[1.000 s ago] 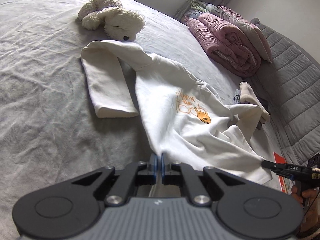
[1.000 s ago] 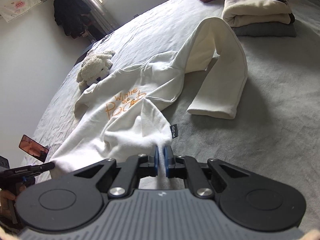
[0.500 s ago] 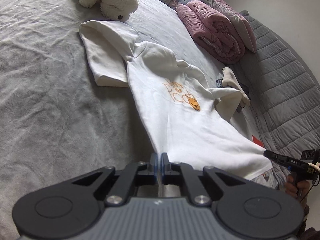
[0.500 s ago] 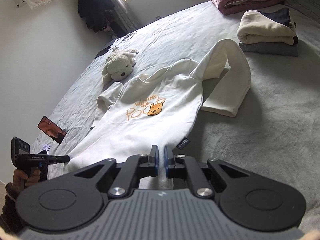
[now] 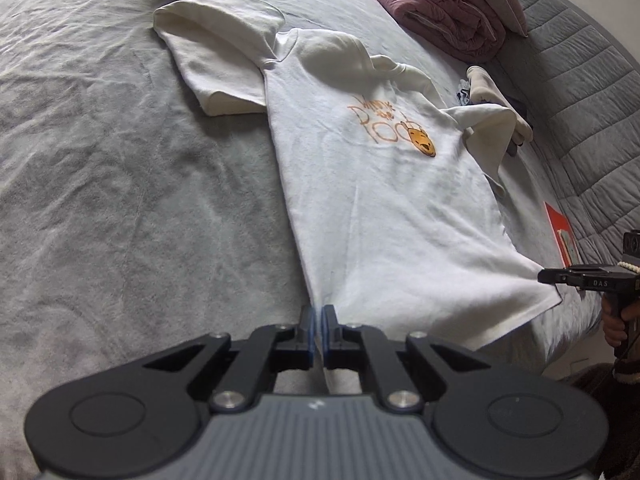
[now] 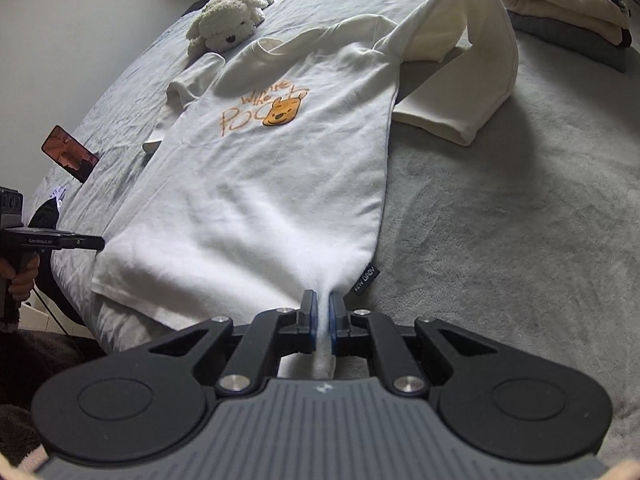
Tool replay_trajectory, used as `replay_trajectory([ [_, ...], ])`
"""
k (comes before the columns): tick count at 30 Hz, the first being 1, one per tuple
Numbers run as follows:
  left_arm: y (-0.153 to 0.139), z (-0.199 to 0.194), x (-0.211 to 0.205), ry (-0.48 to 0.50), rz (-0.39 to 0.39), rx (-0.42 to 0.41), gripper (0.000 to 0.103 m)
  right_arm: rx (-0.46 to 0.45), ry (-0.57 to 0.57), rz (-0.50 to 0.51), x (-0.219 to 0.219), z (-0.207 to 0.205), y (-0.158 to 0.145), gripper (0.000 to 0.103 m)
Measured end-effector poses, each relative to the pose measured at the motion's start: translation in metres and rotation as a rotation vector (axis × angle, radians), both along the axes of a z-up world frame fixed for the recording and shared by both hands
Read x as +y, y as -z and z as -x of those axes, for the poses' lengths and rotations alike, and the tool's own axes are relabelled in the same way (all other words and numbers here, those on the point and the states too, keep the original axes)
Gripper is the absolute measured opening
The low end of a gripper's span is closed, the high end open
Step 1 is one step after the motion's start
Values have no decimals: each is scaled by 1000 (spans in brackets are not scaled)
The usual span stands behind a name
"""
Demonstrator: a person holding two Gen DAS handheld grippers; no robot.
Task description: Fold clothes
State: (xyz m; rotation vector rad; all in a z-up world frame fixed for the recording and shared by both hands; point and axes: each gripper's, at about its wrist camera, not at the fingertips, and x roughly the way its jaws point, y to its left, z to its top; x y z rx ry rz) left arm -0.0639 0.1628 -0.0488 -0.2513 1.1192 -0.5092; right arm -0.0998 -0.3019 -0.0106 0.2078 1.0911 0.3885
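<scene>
A white long-sleeved sweatshirt with an orange bear print lies face up, stretched flat on the grey bed. My left gripper is shut on its near hem corner in the left wrist view. The right gripper is shut on the other hem corner, beside a small black label. Each gripper also shows from the side in the other view: the right gripper and the left gripper. One sleeve lies bent beside the body; the other sleeve is bunched.
A white plush dog lies beyond the collar. Folded clothes are stacked at the far right in the right wrist view. Rolled pink bedding and a grey quilted headboard sit behind. A red-orange phone rests near the bed edge.
The sweatshirt's crumpled lower body has been pulled toward me and now lies flat and taut. Both grippers moved back and lower, holding the hem throughout.
</scene>
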Motion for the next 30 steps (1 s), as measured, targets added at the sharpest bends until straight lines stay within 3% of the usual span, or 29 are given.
replay_trajectory([
  [2, 2, 1, -1, 17, -19, 7, 2, 23, -31, 38, 5, 0, 7, 9],
  [7, 9, 0, 9, 35, 45, 64, 4, 71, -64, 48, 4, 1, 16, 17],
  [9, 13, 1, 12, 57, 89, 97, 14, 81, -57, 14, -2, 1, 15, 17],
  [12, 21, 3, 10, 84, 140, 142, 19, 119, -80, -44, -9, 1, 20, 20],
  [13, 23, 3, 10, 91, 152, 153, 19, 131, -89, -65, -10, 1, 22, 24],
  [16, 32, 3, 8, 103, 212, 191, 19, 170, -92, -169, -14, 0, 33, 46],
  [17, 35, 3, 5, 110, 224, 197, 19, 181, -89, -202, -16, -1, 36, 48],
  [20, 39, 5, -2, 126, 239, 196, 15, 190, -76, -254, -19, -1, 40, 44],
  [21, 37, 5, -4, 132, 241, 186, 11, 191, -75, -260, -20, -1, 40, 38],
  [23, 31, 7, -3, 143, 263, 165, 9, 201, -69, -265, -21, -1, 41, 16],
  [26, 13, 7, 3, 154, 339, 117, 8, 220, -43, -296, -26, -3, 37, 9],
  [30, -15, 5, 5, 150, 425, 56, 8, 190, -16, -311, -34, 1, 17, 9],
])
